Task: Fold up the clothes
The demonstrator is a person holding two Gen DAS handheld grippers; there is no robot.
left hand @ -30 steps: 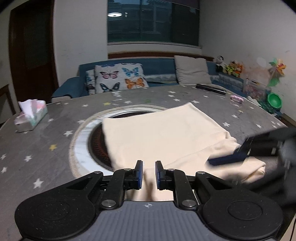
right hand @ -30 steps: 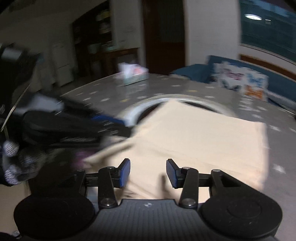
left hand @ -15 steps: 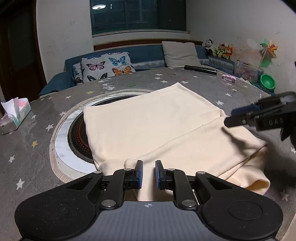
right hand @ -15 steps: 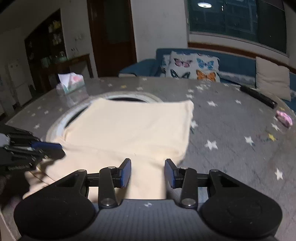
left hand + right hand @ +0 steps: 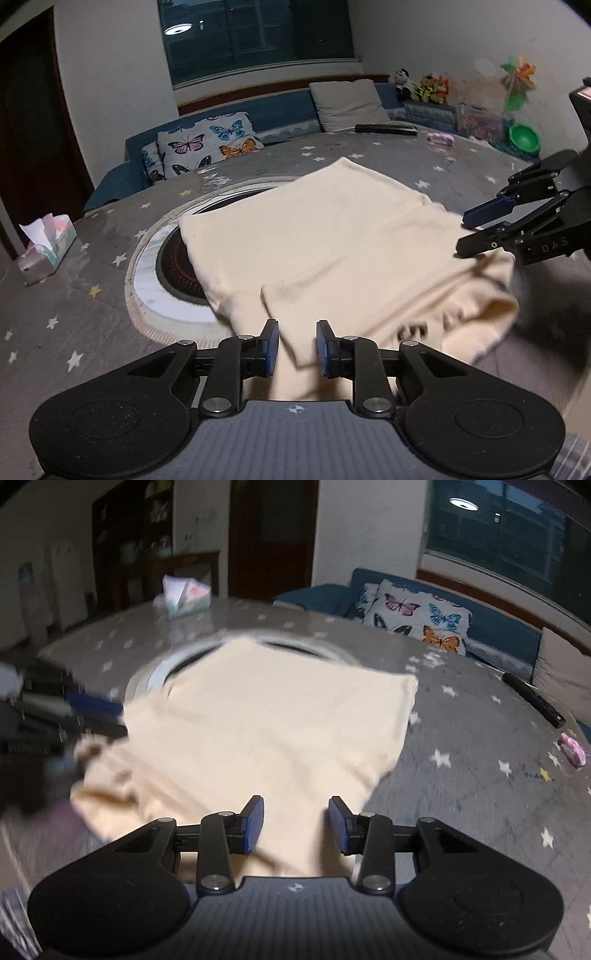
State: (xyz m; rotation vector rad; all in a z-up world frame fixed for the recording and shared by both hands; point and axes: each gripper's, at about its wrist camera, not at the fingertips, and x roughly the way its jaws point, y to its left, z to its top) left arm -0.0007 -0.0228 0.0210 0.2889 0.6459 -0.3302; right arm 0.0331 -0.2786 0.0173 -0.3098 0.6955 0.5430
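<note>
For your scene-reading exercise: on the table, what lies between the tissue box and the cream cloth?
In the left wrist view, between the tissue box and the cream cloth lie starry grey tablecloth and the round white-rimmed burner, which the cloth partly covers.

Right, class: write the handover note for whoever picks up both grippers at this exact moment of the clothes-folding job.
Left gripper: open, empty, fingers either side of the near edge of the cream garment; not pinching it.
Right gripper: open, empty, hovering at the garment's right end.
Garment: on the star-patterned table, partly over the round hotplate. Far part lies flat; near edge is doubled over and its right corner is bunched.
Done: first fold laid, roughly.
Left: probably smooth the bunched corner, then fold again to finish.
Off to the sides: tissue box, remote.
</note>
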